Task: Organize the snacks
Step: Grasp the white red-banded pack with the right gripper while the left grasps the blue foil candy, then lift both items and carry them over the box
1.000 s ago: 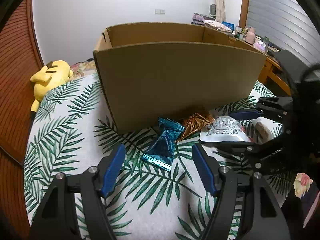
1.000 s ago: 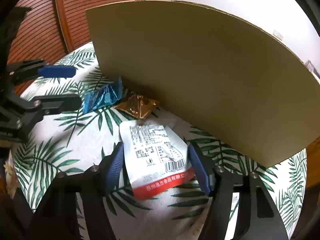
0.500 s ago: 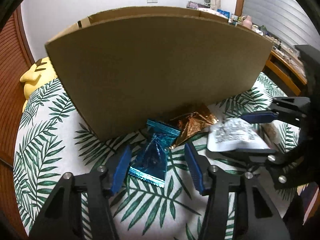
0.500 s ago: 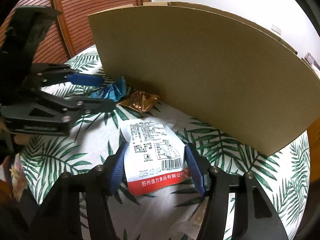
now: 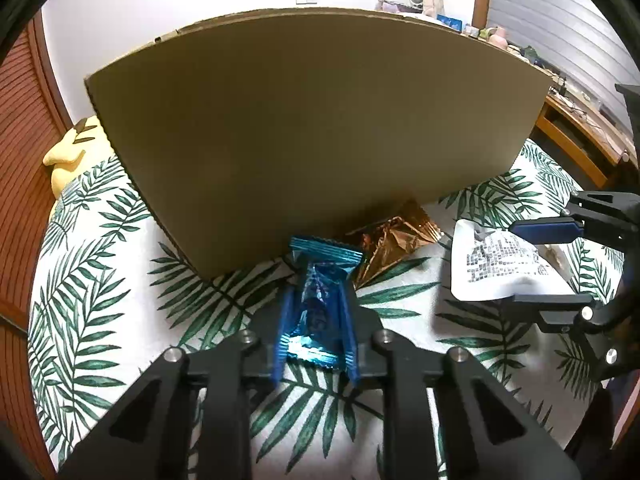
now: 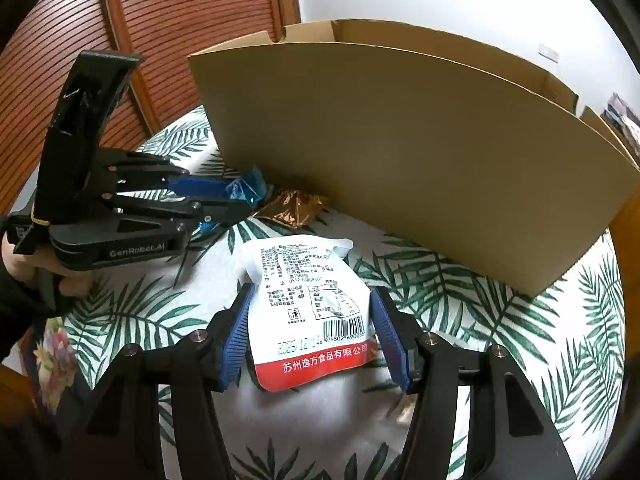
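My left gripper (image 5: 314, 312) is shut on a blue foil snack packet (image 5: 316, 300) that lies on the leaf-print cloth in front of a tall cardboard box (image 5: 312, 120). A copper foil packet (image 5: 394, 236) lies just right of it against the box. My right gripper (image 6: 314, 328) straddles a white snack pouch with a red bottom band (image 6: 308, 304); its blue pads sit at the pouch's two edges. In the right wrist view the left gripper (image 6: 224, 196) shows at the left, closed on the blue packet (image 6: 246, 188), with the copper packet (image 6: 292, 208) beside it.
The box wall (image 6: 400, 152) stands close behind the snacks and hides its inside. A yellow plush toy (image 5: 76, 148) lies at the far left. Wooden slatted doors (image 6: 160, 32) stand behind. A cluttered wooden desk (image 5: 580, 128) is at the right.
My left gripper moved forward and closed its jaws on the blue packet. My right gripper moved in so its pads narrowed around the white pouch.
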`<action>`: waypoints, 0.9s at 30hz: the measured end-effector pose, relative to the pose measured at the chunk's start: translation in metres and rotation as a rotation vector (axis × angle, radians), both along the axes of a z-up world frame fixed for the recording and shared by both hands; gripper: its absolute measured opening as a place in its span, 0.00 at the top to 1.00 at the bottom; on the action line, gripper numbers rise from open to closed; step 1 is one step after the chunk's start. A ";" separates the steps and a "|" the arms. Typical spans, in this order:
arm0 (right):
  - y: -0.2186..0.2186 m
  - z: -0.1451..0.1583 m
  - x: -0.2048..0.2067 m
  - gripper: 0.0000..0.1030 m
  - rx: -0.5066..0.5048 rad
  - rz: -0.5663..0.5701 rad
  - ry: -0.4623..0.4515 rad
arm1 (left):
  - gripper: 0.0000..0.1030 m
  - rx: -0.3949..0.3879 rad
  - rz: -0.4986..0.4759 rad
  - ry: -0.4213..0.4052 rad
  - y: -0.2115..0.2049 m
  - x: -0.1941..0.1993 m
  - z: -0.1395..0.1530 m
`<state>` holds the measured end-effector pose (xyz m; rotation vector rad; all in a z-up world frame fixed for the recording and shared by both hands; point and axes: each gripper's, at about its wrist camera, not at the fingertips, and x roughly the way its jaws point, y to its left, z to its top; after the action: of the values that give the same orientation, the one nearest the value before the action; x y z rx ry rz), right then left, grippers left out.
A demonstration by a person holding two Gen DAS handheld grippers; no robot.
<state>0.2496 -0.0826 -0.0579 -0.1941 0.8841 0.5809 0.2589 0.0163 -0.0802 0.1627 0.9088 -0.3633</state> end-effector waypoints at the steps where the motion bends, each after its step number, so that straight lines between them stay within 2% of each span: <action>1: -0.004 0.001 -0.004 0.43 0.001 -0.004 0.001 | 0.81 -0.002 0.001 0.000 0.000 -0.002 0.000; 14: -0.014 0.009 -0.016 0.43 0.040 -0.036 -0.016 | 0.80 -0.021 0.010 -0.060 -0.002 -0.032 0.017; 27: -0.023 0.041 -0.030 0.43 0.052 -0.063 -0.078 | 0.80 -0.089 -0.008 -0.149 -0.007 -0.043 0.059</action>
<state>0.2191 -0.1054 -0.0165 -0.1404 0.7956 0.5341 0.2156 0.0089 -0.0210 0.1096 0.7442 -0.3929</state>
